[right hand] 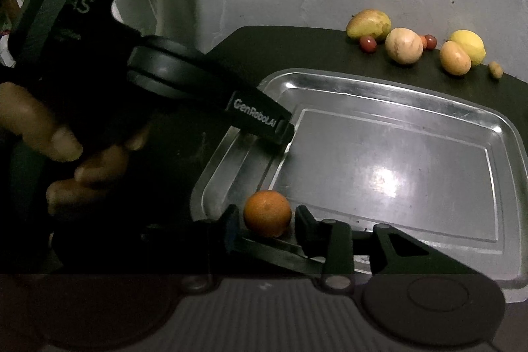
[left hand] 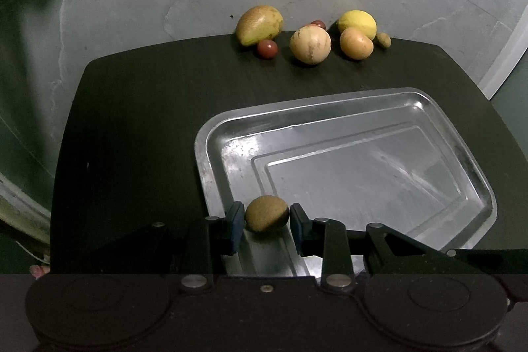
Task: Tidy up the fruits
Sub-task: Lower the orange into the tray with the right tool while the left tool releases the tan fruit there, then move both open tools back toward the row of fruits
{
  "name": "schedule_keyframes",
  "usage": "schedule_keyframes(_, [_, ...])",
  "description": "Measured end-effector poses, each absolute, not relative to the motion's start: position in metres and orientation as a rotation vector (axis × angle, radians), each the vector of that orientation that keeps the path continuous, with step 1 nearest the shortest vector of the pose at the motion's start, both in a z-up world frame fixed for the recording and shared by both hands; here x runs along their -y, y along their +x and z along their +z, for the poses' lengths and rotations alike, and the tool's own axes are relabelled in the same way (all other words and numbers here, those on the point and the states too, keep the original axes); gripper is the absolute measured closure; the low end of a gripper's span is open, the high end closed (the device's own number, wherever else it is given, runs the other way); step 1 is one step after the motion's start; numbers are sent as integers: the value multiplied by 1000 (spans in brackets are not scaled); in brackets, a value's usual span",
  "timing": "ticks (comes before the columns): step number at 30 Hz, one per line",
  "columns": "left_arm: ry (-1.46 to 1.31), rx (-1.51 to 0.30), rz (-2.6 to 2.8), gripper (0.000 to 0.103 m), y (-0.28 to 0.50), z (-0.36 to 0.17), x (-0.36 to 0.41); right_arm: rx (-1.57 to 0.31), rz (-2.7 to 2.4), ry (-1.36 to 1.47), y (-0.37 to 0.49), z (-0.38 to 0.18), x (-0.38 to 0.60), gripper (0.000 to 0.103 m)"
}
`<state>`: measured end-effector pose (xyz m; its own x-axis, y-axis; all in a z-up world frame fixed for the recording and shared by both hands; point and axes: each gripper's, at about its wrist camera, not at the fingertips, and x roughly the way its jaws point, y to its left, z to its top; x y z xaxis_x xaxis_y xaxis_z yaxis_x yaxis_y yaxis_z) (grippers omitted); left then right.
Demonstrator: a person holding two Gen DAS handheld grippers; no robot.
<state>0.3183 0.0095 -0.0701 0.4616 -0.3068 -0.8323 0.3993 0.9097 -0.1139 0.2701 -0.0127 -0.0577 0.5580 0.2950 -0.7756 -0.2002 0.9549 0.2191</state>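
Left wrist view: brownish kiwi-like fruit (left hand: 266, 213) pinched in left gripper (left hand: 266, 218) over near-left corner of metal tray (left hand: 343, 103); right wrist view: orange (right hand: 267, 217) between right gripper (right hand: 268, 221) fingers, contact unclear, above tray's near edge.

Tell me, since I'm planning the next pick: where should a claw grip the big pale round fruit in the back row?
Grip the pale round fruit across its widest middle, coming from the tray side in front. It is near-spherical, and its left and right flanks look free; the small red fruit and orange-tan fruit sit apart.
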Motion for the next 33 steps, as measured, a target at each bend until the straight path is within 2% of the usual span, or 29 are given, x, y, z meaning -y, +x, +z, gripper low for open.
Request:
schedule_keyframes(2, [99,-999,-443,67,318,-68,-11,-934,288,115,270,-58,14,55])
schedule_keyframes(5, [96,-984,-453,57,316,-64,-15,-923,268,125,268,-55,17,49])
schedule_keyframes(10, [91,-972,-443,43,313,-56,-30,-914,229,143,263,-48,25,33])
schedule_keyframes(12, [90,-968,-435,36,312,-54,-37,-918,211,146,260,-45,27,20])
schedule_keyframes(13, [90,-965,-427,30,312,-52,-41,-921,203,145,258,-43,28,18])
schedule_keyframes(17, [104,-957,-397,23,311,-48,-58,-944,146,145,252,-37,33,7])
schedule_keyframes(25, [130,-974,-323,9,320,-51,-89,-1046,-9,176,248,-35,47,3])
schedule_keyframes(33, [172,-980,-285,3,336,-56,-105,-1099,-108,168,252,-37,39,0])
